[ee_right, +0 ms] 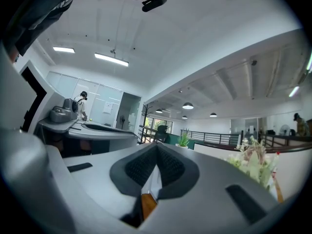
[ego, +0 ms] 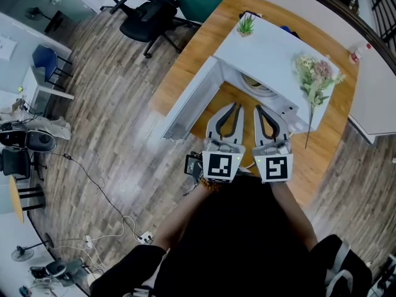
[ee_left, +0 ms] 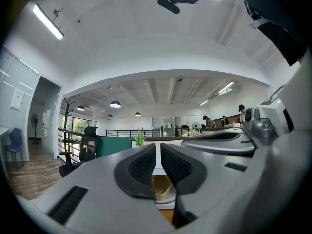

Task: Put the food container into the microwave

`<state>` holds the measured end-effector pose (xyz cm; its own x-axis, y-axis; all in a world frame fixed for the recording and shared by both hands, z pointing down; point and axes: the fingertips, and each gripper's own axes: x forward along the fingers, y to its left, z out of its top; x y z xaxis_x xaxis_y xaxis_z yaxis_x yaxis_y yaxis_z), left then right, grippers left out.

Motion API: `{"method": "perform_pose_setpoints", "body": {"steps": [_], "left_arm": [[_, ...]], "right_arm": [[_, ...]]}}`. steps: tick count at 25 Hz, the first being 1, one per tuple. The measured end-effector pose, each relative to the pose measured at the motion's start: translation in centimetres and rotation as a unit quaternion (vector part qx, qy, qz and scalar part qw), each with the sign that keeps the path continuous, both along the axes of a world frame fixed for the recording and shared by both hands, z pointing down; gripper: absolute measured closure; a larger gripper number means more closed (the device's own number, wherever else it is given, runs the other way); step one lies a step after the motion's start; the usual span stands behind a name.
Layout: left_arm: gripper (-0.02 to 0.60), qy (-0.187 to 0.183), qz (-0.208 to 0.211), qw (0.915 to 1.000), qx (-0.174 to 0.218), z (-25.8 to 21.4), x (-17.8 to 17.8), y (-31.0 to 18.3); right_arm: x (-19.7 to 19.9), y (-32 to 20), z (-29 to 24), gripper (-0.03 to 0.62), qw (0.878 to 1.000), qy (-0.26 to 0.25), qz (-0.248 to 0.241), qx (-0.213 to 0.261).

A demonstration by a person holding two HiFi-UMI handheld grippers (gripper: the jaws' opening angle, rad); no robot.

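A white microwave (ego: 272, 48) stands on a wooden table (ego: 185, 60), its door (ego: 192, 104) swung open to the left. Inside the cavity lies a round beige thing (ego: 253, 84), also seen in the left gripper view (ee_left: 163, 190); whether it is the food container or the turntable I cannot tell. Both grippers hover side by side just in front of the opening, pointing into it. The left gripper (ego: 237, 107) has only a narrow slit between its pads (ee_left: 141, 167) and holds nothing. The right gripper (ego: 257, 109) is shut and empty, its pads (ee_right: 170, 167) meeting.
A small potted plant (ego: 246, 25) sits on the microwave's top and a bunch of pale flowers (ego: 315, 79) lies over its right side. A red-capped bottle (ego: 357, 53) stands at the far right. Office chairs (ego: 148, 11) are on the wood floor behind.
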<state>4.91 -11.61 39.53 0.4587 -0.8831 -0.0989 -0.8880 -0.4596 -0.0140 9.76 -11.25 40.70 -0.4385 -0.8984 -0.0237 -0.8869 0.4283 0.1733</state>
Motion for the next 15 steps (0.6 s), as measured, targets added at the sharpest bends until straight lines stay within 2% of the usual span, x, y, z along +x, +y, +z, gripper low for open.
{"method": "perform_pose_setpoints", "body": {"steps": [15], "left_arm": [[0.532, 0.011, 0.007, 0.9999, -0.001, 0.11, 0.37, 0.17]], "right_arm": [[0.40, 0.21, 0.63, 0.589, 1.000, -0.001, 0.005, -0.011]]}}
